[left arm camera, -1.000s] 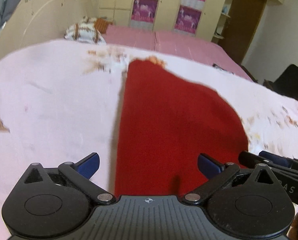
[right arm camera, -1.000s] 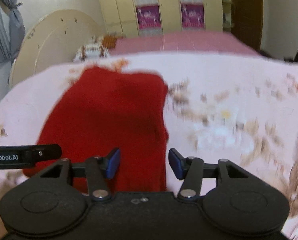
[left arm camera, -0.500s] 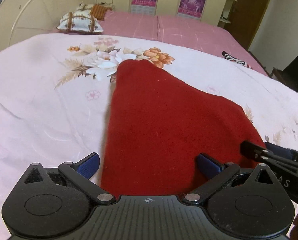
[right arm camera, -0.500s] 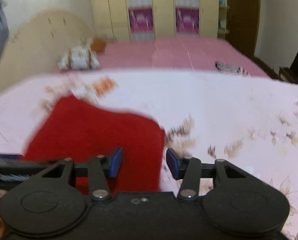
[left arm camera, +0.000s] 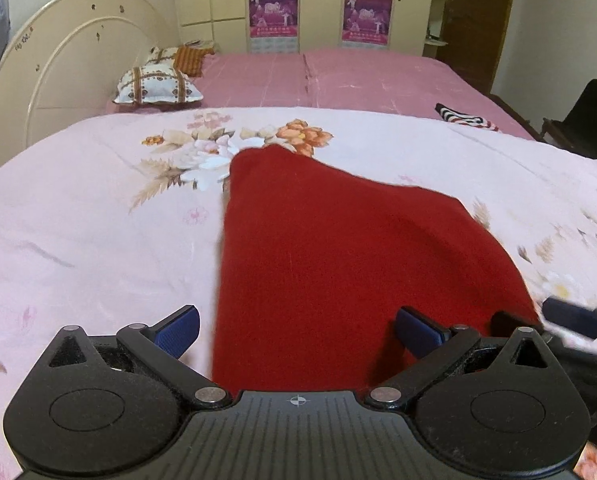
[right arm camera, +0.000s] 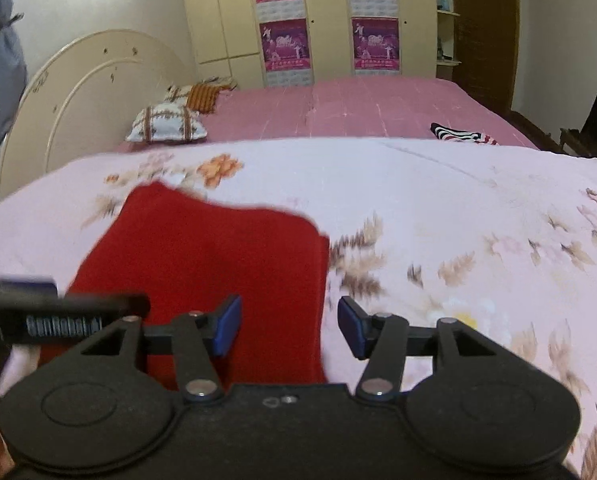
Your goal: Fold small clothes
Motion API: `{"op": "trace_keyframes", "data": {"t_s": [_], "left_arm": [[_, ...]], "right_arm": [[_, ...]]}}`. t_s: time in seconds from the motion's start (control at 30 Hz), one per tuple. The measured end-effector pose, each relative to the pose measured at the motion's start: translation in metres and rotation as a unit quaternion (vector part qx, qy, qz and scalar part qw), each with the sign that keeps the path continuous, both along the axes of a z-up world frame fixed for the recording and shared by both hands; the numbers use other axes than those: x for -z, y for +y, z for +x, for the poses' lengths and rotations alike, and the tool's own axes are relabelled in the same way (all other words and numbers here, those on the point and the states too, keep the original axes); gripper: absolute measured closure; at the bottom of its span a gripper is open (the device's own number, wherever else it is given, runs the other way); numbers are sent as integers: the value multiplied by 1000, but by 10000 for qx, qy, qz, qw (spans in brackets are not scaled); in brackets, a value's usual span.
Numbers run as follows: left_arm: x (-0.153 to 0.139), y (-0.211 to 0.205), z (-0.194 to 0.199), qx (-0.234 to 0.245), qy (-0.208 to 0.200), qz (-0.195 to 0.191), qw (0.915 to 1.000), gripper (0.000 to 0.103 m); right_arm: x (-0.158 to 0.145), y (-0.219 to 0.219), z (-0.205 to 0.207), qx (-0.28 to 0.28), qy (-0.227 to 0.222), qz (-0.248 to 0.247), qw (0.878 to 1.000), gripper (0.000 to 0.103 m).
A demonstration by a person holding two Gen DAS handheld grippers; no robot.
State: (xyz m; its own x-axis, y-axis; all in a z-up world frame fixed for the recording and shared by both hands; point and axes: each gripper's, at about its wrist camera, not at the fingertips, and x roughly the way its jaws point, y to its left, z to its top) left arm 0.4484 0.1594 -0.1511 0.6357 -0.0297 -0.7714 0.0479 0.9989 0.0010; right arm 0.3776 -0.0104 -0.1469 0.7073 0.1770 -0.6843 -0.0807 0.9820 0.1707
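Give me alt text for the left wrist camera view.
An open left gripper hovers over the near edge of a red cloth spread on a pink floral bedspread. The right gripper enters at right; a patterned pillow lies behind.

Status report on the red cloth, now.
Left tongs open, right tongs open, both empty. Red cloth flat on floral sheet. Nothing on it.

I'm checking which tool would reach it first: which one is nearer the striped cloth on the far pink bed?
Right, as far as I can judge. The striped cloth lies far off to the right of both; the right tool sits right of the left tool.
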Motion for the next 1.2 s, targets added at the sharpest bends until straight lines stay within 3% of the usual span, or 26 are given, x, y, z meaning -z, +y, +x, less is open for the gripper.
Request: {"op": "trace_keyframes", "data": {"t_s": [0.13,0.3,0.4,0.5,0.6,0.9,1.2], "left_arm": [[4,1,-29,52,112,-68,9999,0],[14,2,-64,243,296,-91,9992,0],[23,2,-74,258,460,-37,9986,0],[19,4,-86,177,319,-60,9993,0],[13,1,-95,213,195,17,9996,0],[-4,-4,-112,174,-58,175,9997,0],[18,-3,-115,-87,313,315,9990,0]], "right_arm": [[9,3,-19,-23,192,-226,9996,48],[1,-3,-51,55,97,-25,9999,46],[15,4,-60,19,392,-353,9986,46],[16,-1,-69,103,433,-132,9989,45],[11,0,-81,132,331,-180,9992,41],[1,-9,-100,122,391,-10,9992,41],[10,-8,-104,99,361,-207,9991,39]]}}
